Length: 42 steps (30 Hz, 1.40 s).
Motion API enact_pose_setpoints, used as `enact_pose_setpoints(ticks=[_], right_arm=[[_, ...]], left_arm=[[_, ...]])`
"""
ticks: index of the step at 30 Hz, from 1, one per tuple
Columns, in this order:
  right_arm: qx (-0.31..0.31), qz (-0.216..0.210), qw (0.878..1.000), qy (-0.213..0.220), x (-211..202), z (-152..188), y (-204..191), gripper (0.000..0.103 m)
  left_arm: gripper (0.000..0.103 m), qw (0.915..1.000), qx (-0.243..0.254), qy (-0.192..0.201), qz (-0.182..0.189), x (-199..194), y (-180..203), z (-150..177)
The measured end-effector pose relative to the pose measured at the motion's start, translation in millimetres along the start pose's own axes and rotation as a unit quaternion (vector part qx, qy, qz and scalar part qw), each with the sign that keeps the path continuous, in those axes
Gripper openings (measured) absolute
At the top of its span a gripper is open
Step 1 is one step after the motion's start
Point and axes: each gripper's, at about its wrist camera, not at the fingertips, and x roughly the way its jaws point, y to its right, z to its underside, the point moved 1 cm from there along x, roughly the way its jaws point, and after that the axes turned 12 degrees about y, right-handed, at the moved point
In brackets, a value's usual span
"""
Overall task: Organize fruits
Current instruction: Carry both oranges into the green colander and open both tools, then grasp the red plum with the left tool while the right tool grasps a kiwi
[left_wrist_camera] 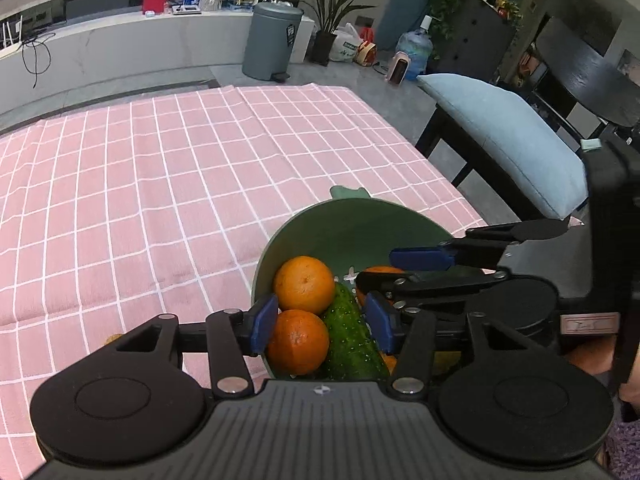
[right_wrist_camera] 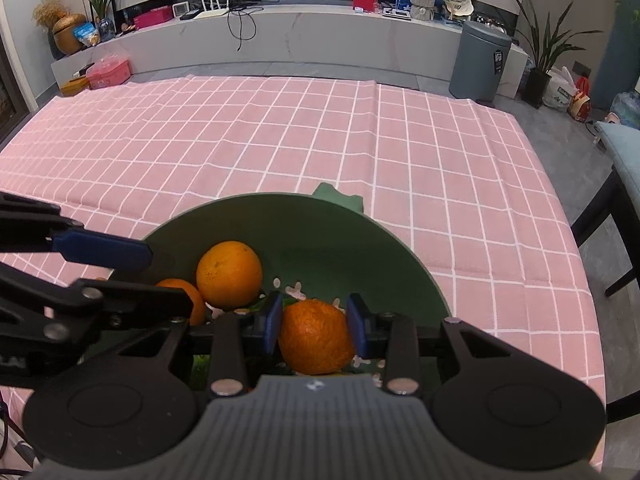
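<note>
- Orange [right_wrist_camera: 314, 336] sits clamped between my right gripper [right_wrist_camera: 314, 326] pads, low inside the green bowl [right_wrist_camera: 360, 232].
- My left gripper [left_wrist_camera: 320, 322] is released, straddling another orange [left_wrist_camera: 298, 340] and the cucumber [left_wrist_camera: 352, 336].

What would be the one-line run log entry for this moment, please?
left gripper: open over green bowl | right gripper: shut on orange above bowl | in bowl: two oranges, cucumber

Each gripper, the left gripper [left_wrist_camera: 320, 324] and the right gripper [right_wrist_camera: 314, 324], has matte black linkage arms with silver rivets and blue pads [right_wrist_camera: 270, 322] on its fingertips. Behind them sit two round black discs and a ribbed grey housing bearing a small round emblem.
</note>
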Motion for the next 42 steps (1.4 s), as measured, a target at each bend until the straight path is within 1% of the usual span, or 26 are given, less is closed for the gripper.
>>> enact_pose_setpoints(ticks=[9,11,12,16,19,22,27,31,35,39,42], right_arm=[[-0.001,0.007,1.0,-0.009,3.0,-5.5,-2.7,0.034],[-0.004,0.009,1.0,-0.008,0.4,-7.2,-4.6,0.036],[-0.004,0.011,1.0,-0.006,-1.9,-8.1,-5.6,0.041],[-0.01,0.019,1.0,0.008,-15.4,-10.8,-12.1,0.042],[-0.011,0.028,0.999,0.029,-32.0,-12.9,-20.2,0.042],[-0.005,0.026,0.998,0.049,-48.4,-12.9,-29.9,0.043],[-0.01,0.011,0.998,0.068,-66.1,-9.2,-54.1,0.043],[-0.033,-0.006,0.996,0.08,-72.9,-8.2,-75.7,0.043],[-0.069,-0.03,0.994,0.082,-73.6,-9.0,-99.5,0.043],[-0.12,-0.052,0.988,0.082,-72.0,-6.7,-125.5,0.043],[-0.162,-0.059,0.982,0.073,-65.2,-4.6,-142.5,0.043]], left_arm=[[0.06,0.9999,0.008,0.009,-0.008,-16.2,-1.2,-1.7],[0.06,0.9999,0.008,0.01,-0.011,-20.3,-3.0,-1.2],[0.06,0.9998,0.007,0.011,-0.013,-21.9,-3.9,-1.2],[0.06,0.9997,0.011,0.018,-0.011,-33.5,-5.9,0.2],[0.06,0.9995,0.016,0.028,-0.01,-43.9,-8.6,2.4],[0.06,0.9991,0.012,0.038,-0.011,-55.6,-14.4,4.2],[0.06,0.9983,0.016,0.055,-0.013,-74.4,-24.7,7.7],[0.06,0.9978,0.022,0.061,-0.015,-85.5,-36.0,12.8],[0.06,0.9981,0.019,0.055,-0.022,-91.5,-50.4,19.1],[0.06,0.9985,0.008,0.049,-0.026,-95.4,-66.2,27.8],[0.06,0.9988,0.001,0.042,-0.026,-95.7,-77.7,35.6]])
